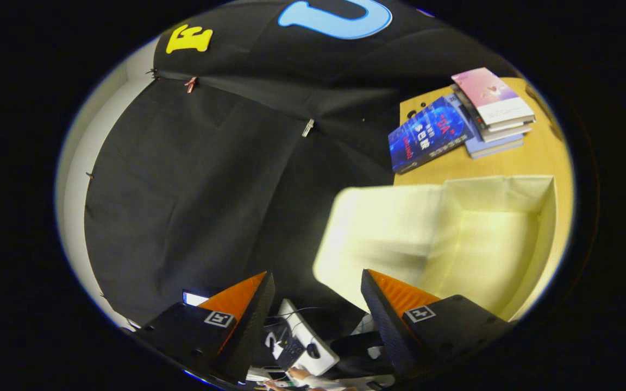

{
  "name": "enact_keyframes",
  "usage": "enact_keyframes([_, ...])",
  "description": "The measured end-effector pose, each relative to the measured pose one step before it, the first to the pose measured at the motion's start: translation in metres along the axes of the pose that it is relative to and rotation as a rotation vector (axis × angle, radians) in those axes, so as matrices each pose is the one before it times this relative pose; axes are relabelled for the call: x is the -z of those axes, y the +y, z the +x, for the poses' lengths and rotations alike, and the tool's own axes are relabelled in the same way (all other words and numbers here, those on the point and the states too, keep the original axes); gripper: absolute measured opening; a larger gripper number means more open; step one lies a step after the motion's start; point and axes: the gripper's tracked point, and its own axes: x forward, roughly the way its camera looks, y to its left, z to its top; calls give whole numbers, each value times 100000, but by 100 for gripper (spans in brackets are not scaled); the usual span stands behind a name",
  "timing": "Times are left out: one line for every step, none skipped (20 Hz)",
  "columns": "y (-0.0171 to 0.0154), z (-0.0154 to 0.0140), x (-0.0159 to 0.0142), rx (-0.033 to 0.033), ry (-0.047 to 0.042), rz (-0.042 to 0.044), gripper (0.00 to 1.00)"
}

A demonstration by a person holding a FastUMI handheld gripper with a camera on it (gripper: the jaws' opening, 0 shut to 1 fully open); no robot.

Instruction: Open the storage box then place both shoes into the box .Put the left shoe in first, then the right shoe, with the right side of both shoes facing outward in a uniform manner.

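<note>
A pale cream storage box point(487, 239) stands open on the wooden table point(546, 152), its inside bare as far as I can see. Its lid point(378, 233) is swung out toward the black cloth wall and looks blurred. My gripper point(318, 285) is open, with nothing between its fingers. The right finger point(394, 304) sits just in front of the lid's lower edge. The view is rolled sideways. I see no shoes.
A stack of books point(487, 111) lies on the table beyond the box, a blue one point(427, 138) leaning off its side. Between and below the fingers I see a white device with cables point(305, 345) and a person's hand point(299, 374).
</note>
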Motion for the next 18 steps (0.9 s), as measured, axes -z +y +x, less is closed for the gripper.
enact_keyframes([-1372, -1257, -912, 2470, -3504, -2092, 97])
enact_keyframes([-1452, -1347, -974, 2825, -3535, -1846, 97])
enact_keyframes([-1336, -1527, -765, 2848, -3380, -1487, 98])
enact_keyframes([-1488, -1553, -855, 2992, -3225, -1480, 98])
enact_keyframes([-1706, -1489, -491, 3397, -3152, -1769, 98])
enact_keyframes([-1956, -1655, -719, 3843, -2911, -2267, 98])
enact_keyframes([-2025, -1506, -404, 4506, -2581, -2693, 98])
enact_keyframes([-2408, -1470, -212, 5316, -2192, -3263, 98])
enact_keyframes([-2704, -1216, 98, 6030, -2013, -3683, 98])
enact_keyframes([-2827, -1101, 87, 6175, -1428, -3799, 98])
enact_keyframes([-2604, -924, 191, 5984, -548, -3660, 98])
enact_keyframes([-2658, -599, 506, 5341, -40, -3360, 98])
enact_keyframes([-2425, -399, 734, 4738, 242, -2671, 98])
enact_keyframes([-2257, -295, 1024, 3623, 526, -1902, 98])
enact_keyframes([-1821, -159, 877, 2738, 1134, -1399, 98])
enact_keyframes([-2105, 247, 1444, 2218, 2027, -1183, 98])
enact_keyframes([-1587, 171, 1505, 1567, 2308, -767, 98])
enact_keyframes([-1533, 433, 1269, 1548, 2308, -761, 98])
